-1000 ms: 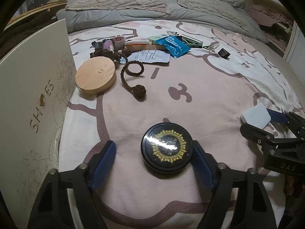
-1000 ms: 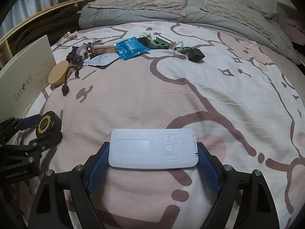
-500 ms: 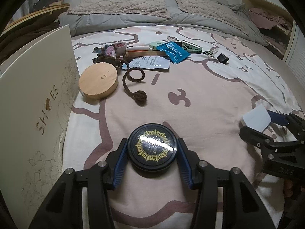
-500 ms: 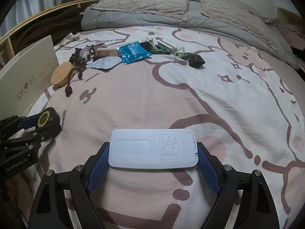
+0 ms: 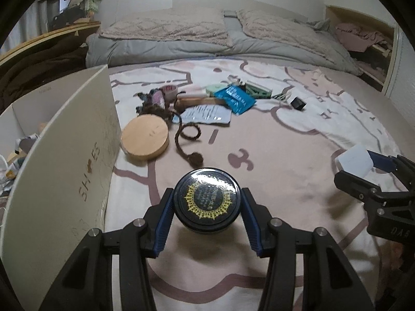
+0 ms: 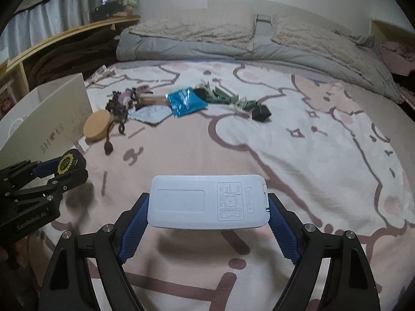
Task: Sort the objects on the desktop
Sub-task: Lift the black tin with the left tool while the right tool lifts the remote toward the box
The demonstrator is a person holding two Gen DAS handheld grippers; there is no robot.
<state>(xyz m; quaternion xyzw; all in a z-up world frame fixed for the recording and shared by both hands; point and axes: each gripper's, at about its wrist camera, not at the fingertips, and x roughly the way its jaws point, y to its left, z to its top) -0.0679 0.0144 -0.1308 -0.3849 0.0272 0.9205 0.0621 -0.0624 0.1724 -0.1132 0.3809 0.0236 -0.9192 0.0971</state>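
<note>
Left claw (image 5: 206,207): clamped on the round black tin (image 5: 206,202), pads on its rim; rigid, smooth, may slip.
Right claw (image 6: 207,207): gripping the flat white remote (image 6: 207,202) by its short ends; light, stiff.
Change: a second ago the left pads stood wide; both items now lifted off the bed (image 5: 285,155).

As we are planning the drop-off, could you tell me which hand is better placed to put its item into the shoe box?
Probably left: the left gripper, clamped on the black tin, is right beside the shoe box; the right gripper holds the white remote farther away.
</note>
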